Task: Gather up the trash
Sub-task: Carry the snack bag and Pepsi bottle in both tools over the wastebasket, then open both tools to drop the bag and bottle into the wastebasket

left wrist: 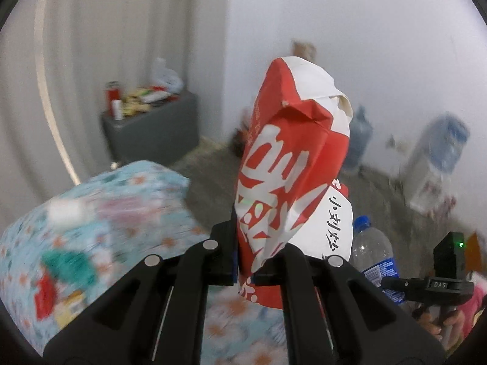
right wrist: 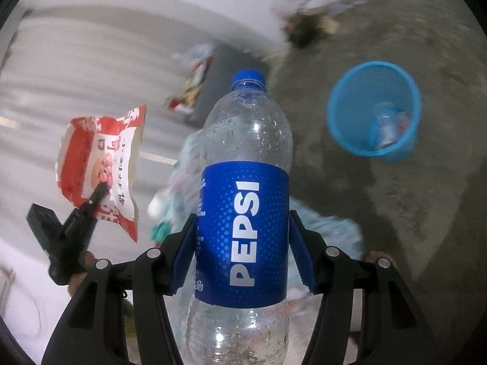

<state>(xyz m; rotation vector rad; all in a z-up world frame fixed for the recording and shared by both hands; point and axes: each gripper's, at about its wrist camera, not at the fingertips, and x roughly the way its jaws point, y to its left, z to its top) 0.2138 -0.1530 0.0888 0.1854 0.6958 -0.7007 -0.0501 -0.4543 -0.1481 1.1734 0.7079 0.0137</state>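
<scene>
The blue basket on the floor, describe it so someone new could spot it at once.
Look at the bare grey floor in the right wrist view, ahead and right of the Pepsi bottle. The blue basket stands there alone, open-topped, with some trash inside. It is the only bright blue, round, mesh-walled container.

Red, white and blue trash against grey

The snack bag (left wrist: 292,164) is red and white with white lettering; the clear bottle (right wrist: 243,200) has a blue cap and blue dotted label; the far-right mesh bin (right wrist: 376,111) is light blue; the near-left cloth (left wrist: 100,213) is pale blue with flowers.
</scene>
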